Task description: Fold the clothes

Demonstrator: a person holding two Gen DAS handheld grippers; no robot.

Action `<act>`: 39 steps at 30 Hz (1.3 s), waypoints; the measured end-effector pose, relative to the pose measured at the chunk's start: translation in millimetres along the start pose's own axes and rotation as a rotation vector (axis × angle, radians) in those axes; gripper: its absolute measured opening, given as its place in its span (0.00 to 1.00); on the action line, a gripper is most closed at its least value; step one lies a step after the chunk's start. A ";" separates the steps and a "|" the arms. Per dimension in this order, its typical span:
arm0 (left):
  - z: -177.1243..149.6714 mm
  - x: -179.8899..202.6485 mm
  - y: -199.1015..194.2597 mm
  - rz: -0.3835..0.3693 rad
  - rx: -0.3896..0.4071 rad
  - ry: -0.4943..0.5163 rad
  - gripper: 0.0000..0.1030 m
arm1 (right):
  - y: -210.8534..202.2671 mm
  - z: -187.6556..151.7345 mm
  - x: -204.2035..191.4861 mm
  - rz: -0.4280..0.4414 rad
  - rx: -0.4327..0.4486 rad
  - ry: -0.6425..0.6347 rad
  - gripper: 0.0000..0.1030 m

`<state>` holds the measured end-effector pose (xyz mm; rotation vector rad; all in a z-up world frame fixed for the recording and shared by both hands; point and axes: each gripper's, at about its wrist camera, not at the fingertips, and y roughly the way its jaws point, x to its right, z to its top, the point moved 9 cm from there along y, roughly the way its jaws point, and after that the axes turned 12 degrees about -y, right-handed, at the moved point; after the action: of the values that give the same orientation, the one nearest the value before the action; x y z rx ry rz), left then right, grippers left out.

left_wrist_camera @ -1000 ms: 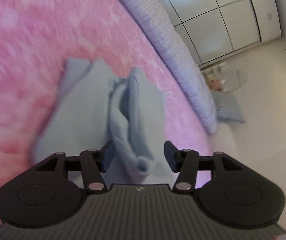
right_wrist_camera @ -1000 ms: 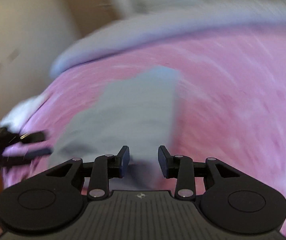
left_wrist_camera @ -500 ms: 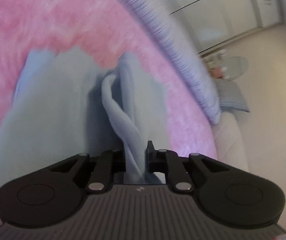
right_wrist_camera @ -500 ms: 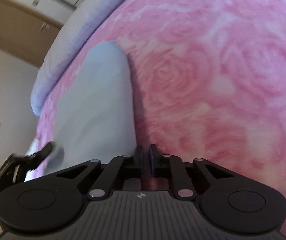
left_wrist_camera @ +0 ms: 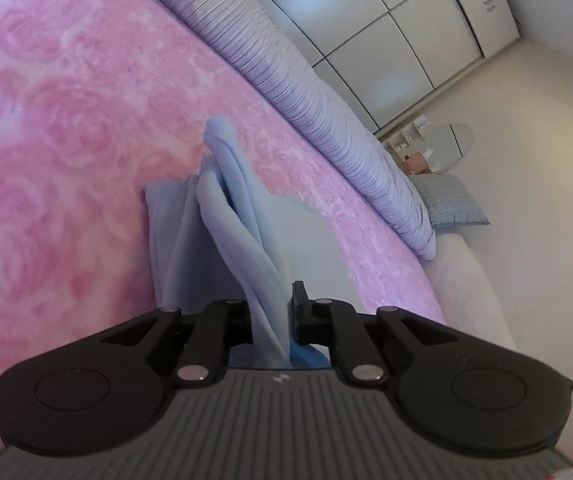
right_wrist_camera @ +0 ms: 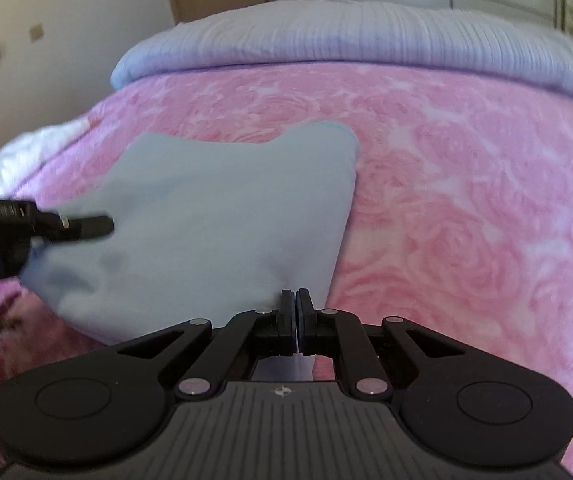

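Left wrist: both grippers (left_wrist_camera: 272,316) (right_wrist_camera: 296,316) pinch blue cloth (right_wrist_camera: 214,216).

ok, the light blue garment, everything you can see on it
The light blue garment is plain, soft and fleece-like, with no print visible. It lies partly lifted over the pink rose-patterned blanket. The left gripper is shut on a bunched, twisted fold that rises in ridges; the right gripper is shut on a thin edge at its near corner. Between them the cloth hangs fairly smooth, and its far end rests on the blanket.
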<state>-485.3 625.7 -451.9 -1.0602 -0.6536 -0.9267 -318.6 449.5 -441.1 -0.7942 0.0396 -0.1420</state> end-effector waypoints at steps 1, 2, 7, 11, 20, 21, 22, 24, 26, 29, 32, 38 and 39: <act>0.9 -8.5 8.4 0.047 -0.019 0.014 0.13 | 1.0 -0.9 -2.2 -0.007 -0.004 -0.025 0.12; -0.6 -19.3 16.6 0.100 -0.037 0.040 0.15 | 4.4 -2.1 -4.0 -0.009 -0.010 -0.037 0.12; -2.6 -23.2 5.0 0.107 -0.018 0.016 0.17 | 12.0 -2.9 -9.2 -0.004 -0.016 -0.066 0.12; -6.8 -20.7 -11.8 0.128 -0.007 0.021 0.14 | 5.8 -2.1 0.1 0.043 -0.003 0.005 0.12; -8.7 -4.7 -40.2 0.237 0.049 0.088 0.14 | -4.0 -1.3 4.7 0.063 0.015 0.080 0.13; -9.7 3.1 -44.4 0.230 0.057 0.107 0.14 | -9.8 -1.5 13.0 0.087 0.037 0.144 0.17; -10.8 10.8 -48.6 0.223 0.064 0.126 0.14 | -15.4 -1.7 19.4 0.112 0.063 0.198 0.19; -12.9 26.4 -57.0 0.210 0.078 0.164 0.14 | -25.4 -0.9 26.3 0.151 0.103 0.263 0.19; -15.7 41.2 -63.9 0.196 0.088 0.200 0.15 | -33.0 1.3 24.1 0.191 0.137 0.290 0.19; -32.1 31.7 -35.8 0.243 0.006 0.212 0.15 | -28.3 -0.9 13.0 0.245 0.123 0.303 0.19; -44.9 0.8 -16.5 0.386 -0.022 0.234 0.07 | -7.4 -14.5 -3.6 0.261 0.041 0.292 0.18; -44.2 14.9 -26.9 0.450 -0.008 0.242 0.07 | 3.1 -13.4 -23.8 0.180 -0.003 0.137 0.13; -46.8 20.6 -29.6 0.479 -0.010 0.270 0.09 | 0.0 -11.2 -21.6 0.170 -0.011 0.150 0.11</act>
<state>-500.5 570.0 -439.4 -1.0167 -0.1569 -0.6360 -341.0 444.6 -449.3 -0.7860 0.2493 -0.0397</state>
